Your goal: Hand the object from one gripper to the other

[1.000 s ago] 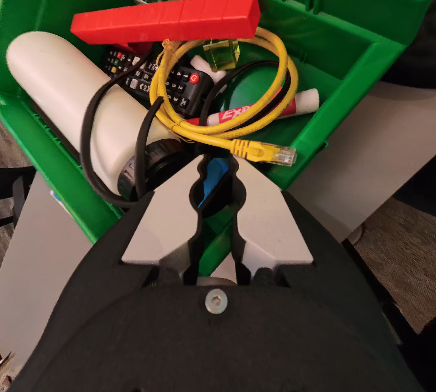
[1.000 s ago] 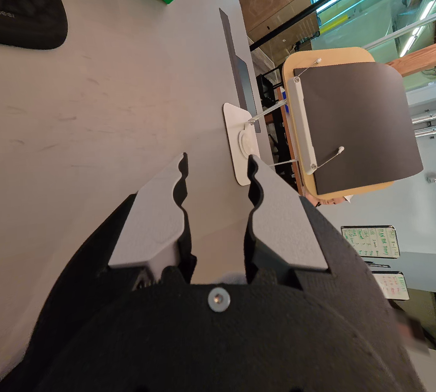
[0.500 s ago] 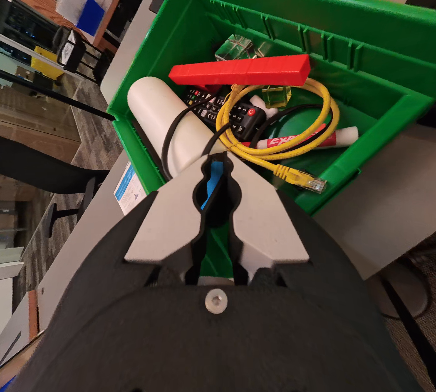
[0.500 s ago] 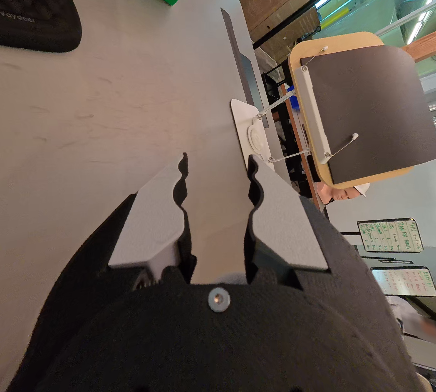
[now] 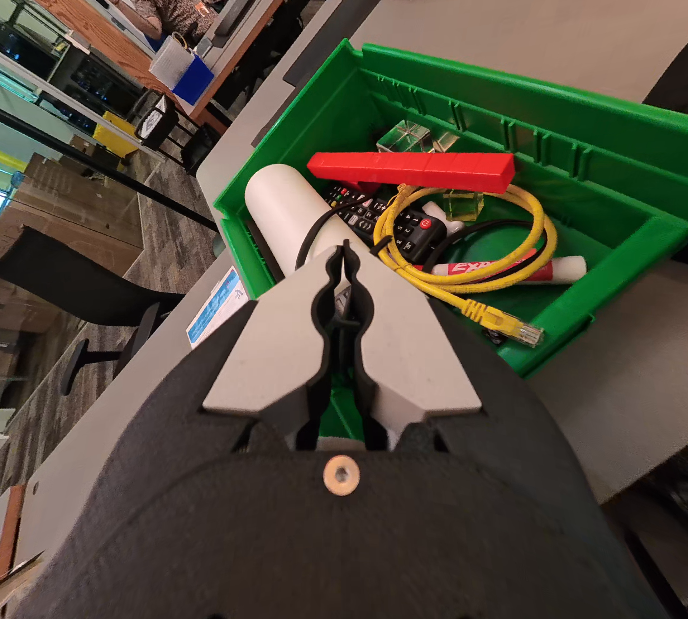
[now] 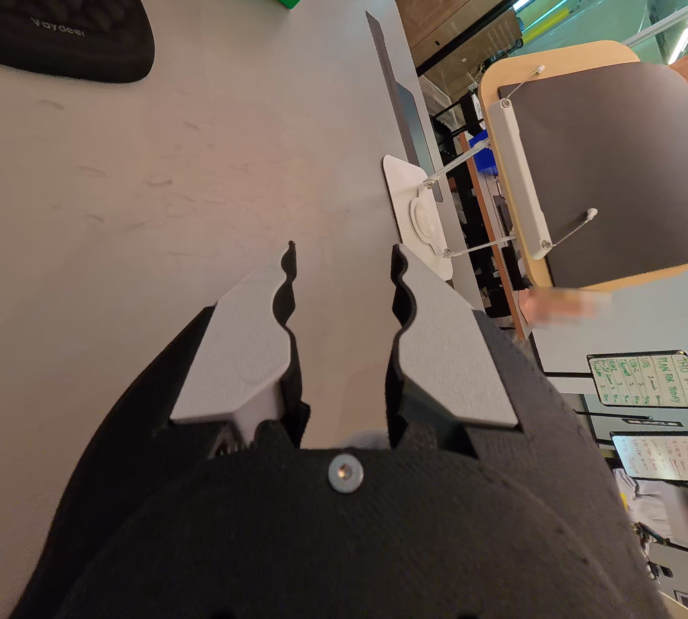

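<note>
The left claw (image 5: 343, 255) hangs above the near corner of the green bin (image 5: 595, 139), its jaws pressed together at the tips. Only a dark, greyish sliver shows in the hollow behind them, so I cannot tell whether anything thin is pinched there. Which thing is to be passed is unclear. The candidates lie jumbled ahead of this claw: a white cylinder (image 5: 283, 206) just beyond the tips, with a yellow cable (image 5: 465, 281), a remote (image 5: 383, 221) and a red bar (image 5: 409, 169) to its right. The right claw (image 6: 340, 251) is spread and empty over the bare surface (image 6: 186, 173), probably ready to receive.
</note>
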A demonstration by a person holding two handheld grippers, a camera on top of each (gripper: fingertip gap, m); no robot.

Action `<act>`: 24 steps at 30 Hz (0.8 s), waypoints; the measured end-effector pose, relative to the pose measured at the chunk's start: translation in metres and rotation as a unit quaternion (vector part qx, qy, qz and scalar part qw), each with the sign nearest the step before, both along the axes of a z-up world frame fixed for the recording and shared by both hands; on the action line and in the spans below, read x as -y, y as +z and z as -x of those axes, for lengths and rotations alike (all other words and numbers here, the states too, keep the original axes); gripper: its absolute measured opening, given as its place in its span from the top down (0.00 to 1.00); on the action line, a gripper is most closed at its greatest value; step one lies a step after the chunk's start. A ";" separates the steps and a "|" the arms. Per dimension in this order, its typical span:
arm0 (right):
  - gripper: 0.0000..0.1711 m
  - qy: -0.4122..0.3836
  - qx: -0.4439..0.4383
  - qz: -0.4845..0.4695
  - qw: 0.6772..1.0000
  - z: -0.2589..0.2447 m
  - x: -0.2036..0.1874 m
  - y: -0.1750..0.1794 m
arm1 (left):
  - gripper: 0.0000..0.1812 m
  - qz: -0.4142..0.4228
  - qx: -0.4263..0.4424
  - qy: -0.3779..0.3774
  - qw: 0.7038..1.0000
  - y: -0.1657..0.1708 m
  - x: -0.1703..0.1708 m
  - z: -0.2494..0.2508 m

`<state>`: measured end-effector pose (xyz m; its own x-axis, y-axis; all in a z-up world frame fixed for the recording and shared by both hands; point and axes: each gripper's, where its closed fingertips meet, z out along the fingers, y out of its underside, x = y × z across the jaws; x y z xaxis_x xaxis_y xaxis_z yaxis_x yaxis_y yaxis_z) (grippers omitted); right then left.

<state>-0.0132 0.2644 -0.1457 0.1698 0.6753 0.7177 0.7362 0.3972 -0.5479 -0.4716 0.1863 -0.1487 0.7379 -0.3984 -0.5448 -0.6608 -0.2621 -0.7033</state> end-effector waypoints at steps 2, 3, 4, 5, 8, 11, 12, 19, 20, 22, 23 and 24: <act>0.71 0.002 0.000 0.001 1.000 0.002 0.000 -0.002 | 0.99 0.008 -0.005 0.003 1.000 -0.005 -0.004 0.000; 0.71 0.003 0.000 0.002 1.000 0.003 0.000 -0.003 | 0.97 0.011 -0.008 0.002 1.000 -0.007 -0.004 0.000; 0.71 0.003 0.000 0.002 1.000 0.003 0.001 -0.004 | 0.95 0.018 -0.010 0.002 1.000 -0.010 -0.002 0.001; 0.71 0.003 0.000 0.004 1.000 0.002 0.000 -0.005 | 0.93 0.030 -0.010 -0.003 0.999 -0.014 0.003 0.000; 0.71 0.003 0.001 0.008 1.000 0.000 0.000 -0.009 | 0.87 0.084 -0.014 -0.019 0.996 -0.035 0.025 -0.001; 0.71 0.004 0.002 0.013 1.000 0.000 -0.002 -0.013 | 0.84 0.121 -0.032 -0.007 0.992 -0.052 0.040 0.009; 0.71 0.005 0.003 0.014 1.000 0.000 -0.003 -0.014 | 0.84 0.132 -0.028 -0.006 0.991 -0.056 0.045 0.010; 0.71 0.007 0.004 0.015 1.000 0.004 -0.003 -0.019 | 0.72 0.152 0.006 0.069 0.986 -0.061 0.053 0.020; 0.71 0.007 0.003 0.017 1.000 0.004 -0.003 -0.020 | 0.70 0.163 0.009 0.078 0.983 -0.064 0.055 0.019; 0.71 0.007 -0.001 0.019 1.000 0.004 -0.003 -0.021 | 0.74 0.173 0.012 0.121 0.977 -0.067 0.055 0.025; 0.71 0.009 -0.003 0.020 1.000 0.005 -0.003 -0.022 | 0.75 0.179 0.021 0.136 0.974 -0.069 0.055 0.024; 0.71 0.010 -0.004 0.021 1.000 0.006 -0.003 -0.024 | 0.75 0.182 0.025 0.143 0.972 -0.071 0.055 0.022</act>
<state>-0.0192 0.2674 -0.1693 0.1618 0.7076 0.6879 0.7230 0.3894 -0.5706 -0.4936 0.1316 -0.2194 0.8691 -0.3324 -0.3662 -0.4911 -0.6680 -0.5591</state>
